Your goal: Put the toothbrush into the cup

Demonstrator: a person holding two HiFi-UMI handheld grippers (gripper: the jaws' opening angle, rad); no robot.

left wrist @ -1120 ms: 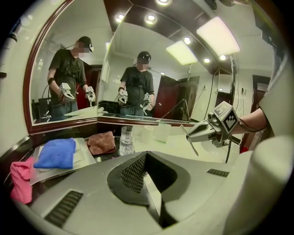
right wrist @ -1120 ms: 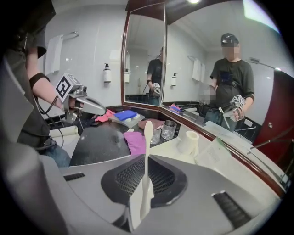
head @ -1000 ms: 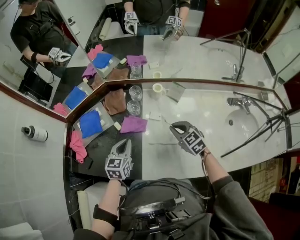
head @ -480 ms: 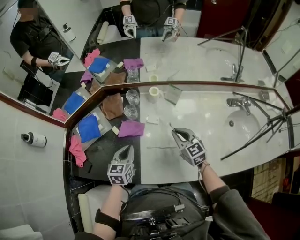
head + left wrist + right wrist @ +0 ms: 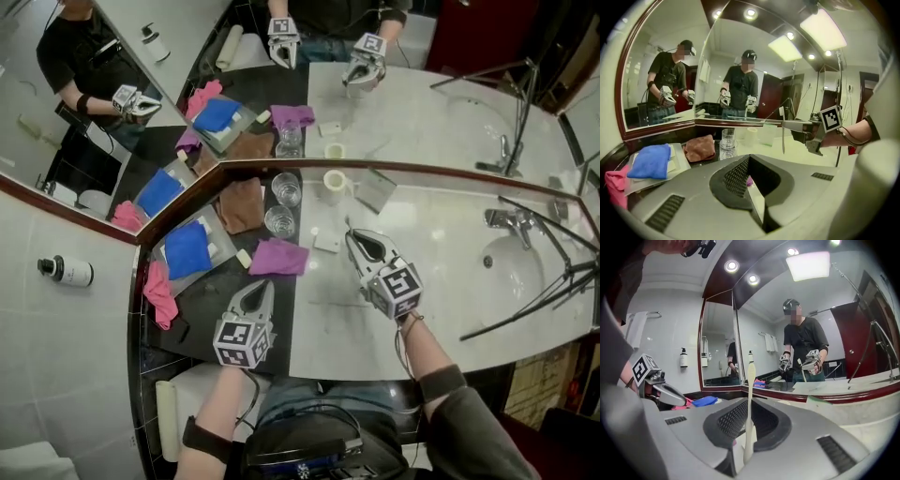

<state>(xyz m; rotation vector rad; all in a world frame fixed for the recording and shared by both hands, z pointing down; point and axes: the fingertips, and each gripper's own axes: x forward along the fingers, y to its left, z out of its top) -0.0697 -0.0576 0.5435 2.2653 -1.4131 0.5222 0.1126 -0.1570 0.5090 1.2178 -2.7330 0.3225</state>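
Note:
My right gripper is shut on a cream toothbrush, which stands upright between its jaws, head up. From the left gripper view the toothbrush crosses the jaw tips, one end hanging below them. The gripper hovers over the pale counter, a short way in front of a white cup that stands by the mirror. Two glass tumblers stand left of the cup. My left gripper is shut and empty, low over the dark counter section near the front edge.
A purple cloth, brown cloth, blue cloth on a tray and pink cloth lie on the dark counter. A small white block lies left of my right gripper. Sink basin, tap and tripod legs sit right.
My right gripper has carried the toothbrush up and farther from the front edge toward the white cup, turning as it went. The left gripper shifted slightly and stayed shut.

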